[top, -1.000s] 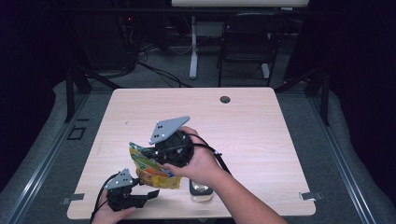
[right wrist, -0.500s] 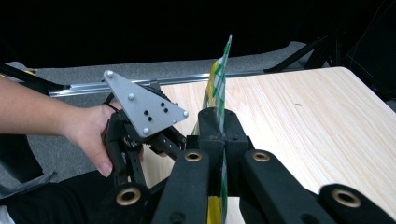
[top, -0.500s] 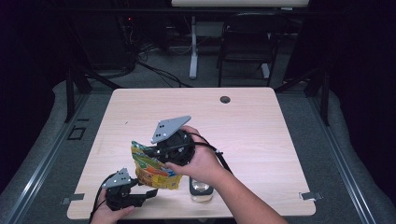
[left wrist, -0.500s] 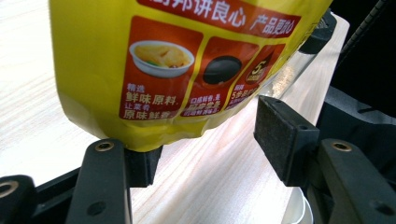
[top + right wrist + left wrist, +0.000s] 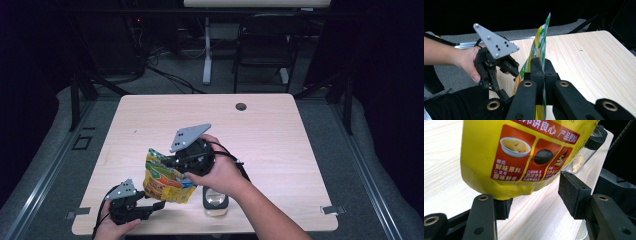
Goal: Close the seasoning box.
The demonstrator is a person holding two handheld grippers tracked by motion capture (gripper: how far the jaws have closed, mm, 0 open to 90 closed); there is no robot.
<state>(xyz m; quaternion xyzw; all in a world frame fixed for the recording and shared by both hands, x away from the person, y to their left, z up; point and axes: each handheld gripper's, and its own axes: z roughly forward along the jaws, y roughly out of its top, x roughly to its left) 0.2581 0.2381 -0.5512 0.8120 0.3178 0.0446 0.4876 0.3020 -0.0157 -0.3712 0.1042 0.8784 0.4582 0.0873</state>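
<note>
Near edge of the surface (image 5: 300, 150), high view: your left tool (image 5: 159, 204) sits low by the front-left corner, jaws pointing right toward the bottom of the yellow pouch (image 5: 167, 177). In the left tool's own view the 2 jaws stand wide apart w/ the pouch's (image 5: 524, 155) lower corner hanging btwn them. The corner rests on or just over the left pad; the right pad is clear of the foil, so there's no grip. The jaws have just been closing a bit, pouch btwn them but not pinched.

Just right of that, a small glass jar (image 5: 215, 201) w/ a black cap lies on the surface below your right wrist, near the front edge. In the left tool's view the jar (image 5: 580, 161) shows behind the pouch, some pale powder inside.

Next out: the pouch itself, held up off the surface, tilted, top edge pointing up-left. Its print is yellow, red and green.

Your right tool (image 5: 172, 161) clamps the pouch's upper part. In the right tool's view the 2 jaws (image 5: 543, 75) are fully closed on the thin foil edge of the pouch (image 5: 541, 42), which stands edge-on btwn them. The same view shows your left hand (image 5: 467, 61) and its tool farther off, grey 3-cornered plate on top.

Farther out: bare wood, then a round cable hole (image 5: 241, 106) near the back edge. Beyond that, a chair (image 5: 265, 45) on the floor in the dark.
</note>
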